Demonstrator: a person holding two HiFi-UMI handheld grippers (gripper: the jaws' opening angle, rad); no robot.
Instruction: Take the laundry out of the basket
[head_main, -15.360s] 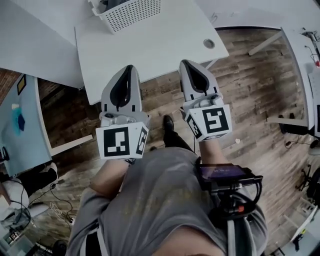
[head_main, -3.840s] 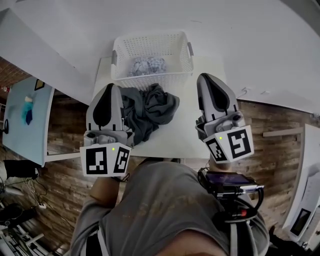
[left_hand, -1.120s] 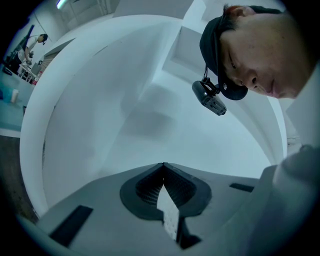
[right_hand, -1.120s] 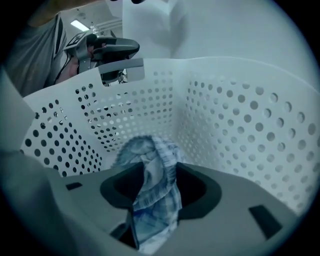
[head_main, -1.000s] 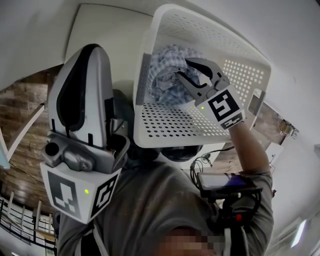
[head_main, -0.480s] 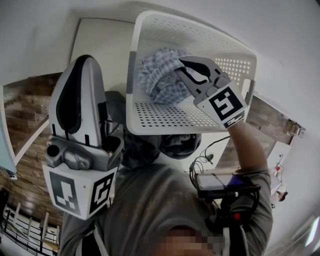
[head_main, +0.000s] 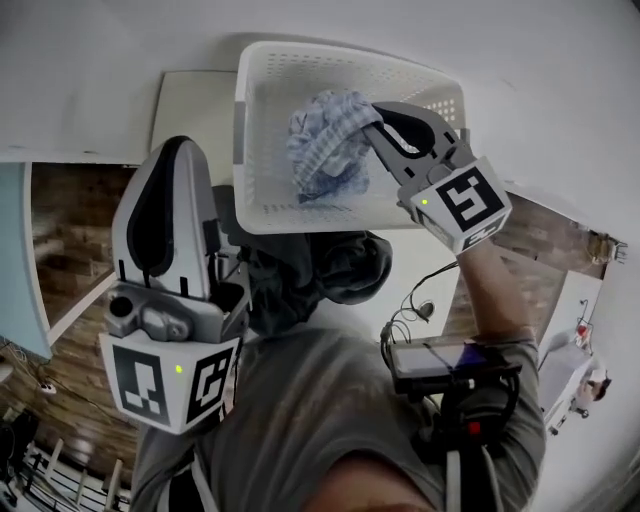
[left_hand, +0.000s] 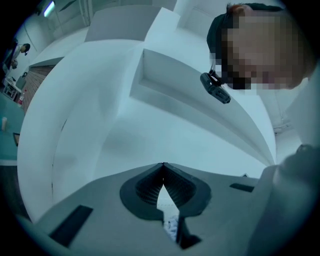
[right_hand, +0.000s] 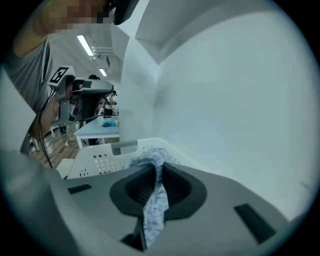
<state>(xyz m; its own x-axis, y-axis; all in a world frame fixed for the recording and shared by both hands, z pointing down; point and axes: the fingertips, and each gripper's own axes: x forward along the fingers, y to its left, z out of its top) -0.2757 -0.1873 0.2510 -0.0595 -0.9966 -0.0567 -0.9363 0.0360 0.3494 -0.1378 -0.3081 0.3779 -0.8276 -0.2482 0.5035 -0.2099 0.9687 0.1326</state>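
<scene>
A white perforated laundry basket (head_main: 246, 150) stands on the white table (head_main: 190, 100) in the head view. My right gripper (head_main: 372, 118) reaches in from the right and is shut on a blue-and-white checked cloth (head_main: 325, 145), which hangs bunched over the basket's inside. In the right gripper view the checked cloth (right_hand: 154, 205) runs pinched between the pads of the right gripper (right_hand: 156, 169), with the basket rim (right_hand: 102, 159) behind. A dark grey garment (head_main: 310, 275) lies heaped on the table in front of the basket. My left gripper (head_main: 178, 145) is held left of the basket. It is shut and empty, and its jaw tips (left_hand: 163, 165) point at a white wall.
White walls close in behind and beside the basket. Wood floor (head_main: 70, 230) shows at the left past the table edge. A phone-like device (head_main: 440, 355) and cables hang at the person's right hip. Another table (right_hand: 97, 129) stands far off in the right gripper view.
My right gripper's jaws, open over the checked cloth a second ago, have shut on it and raised it in the basket. The left gripper has stayed shut beside the basket.
</scene>
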